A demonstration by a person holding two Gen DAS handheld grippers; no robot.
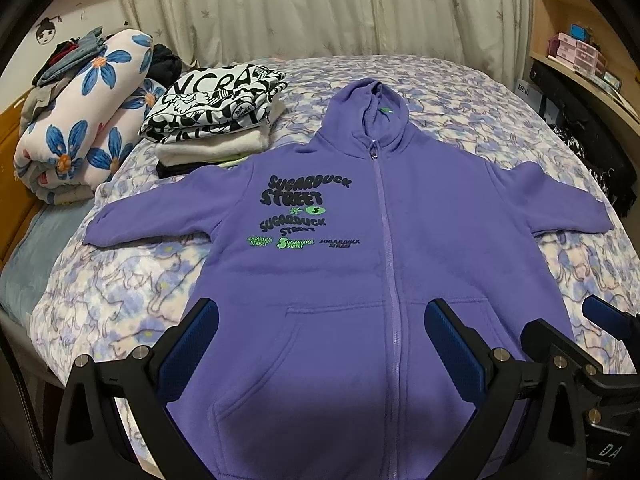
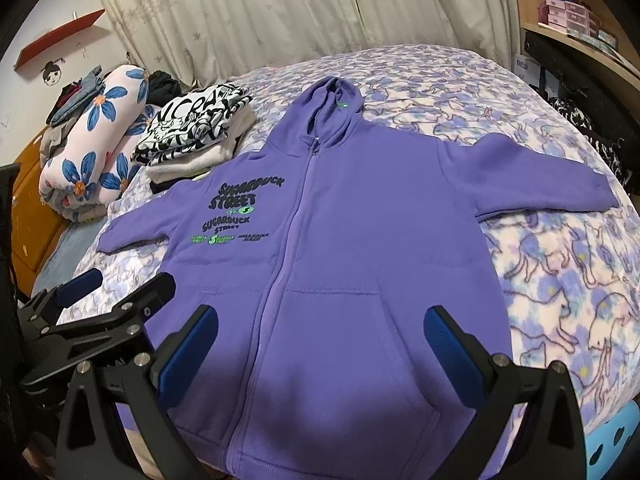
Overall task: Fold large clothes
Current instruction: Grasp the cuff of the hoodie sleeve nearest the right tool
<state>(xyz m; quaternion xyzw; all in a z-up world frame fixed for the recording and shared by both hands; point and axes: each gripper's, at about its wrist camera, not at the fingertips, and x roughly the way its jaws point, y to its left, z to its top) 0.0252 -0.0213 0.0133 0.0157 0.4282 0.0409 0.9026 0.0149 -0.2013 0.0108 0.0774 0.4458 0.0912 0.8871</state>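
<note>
While pale leaf-print curtains [image 1: 320,8] hung behind it, the bed [image 1: 500,128] wore a purple-and-cream patterned blanket, with a flowered quilt roll [image 1: 88,120] and a stack of folded clothes [image 1: 216,116] toward its far left corner and wooden shelves [image 2: 576,20] along its right edge. The purple zip hoodie [image 1: 340,240] lay flat and face up mid-bed, sleeves spread, hem at the near edge. The left gripper [image 1: 320,344] and right gripper [image 2: 320,344] hovered over the hem, both spread wide, grasping nothing.
</note>
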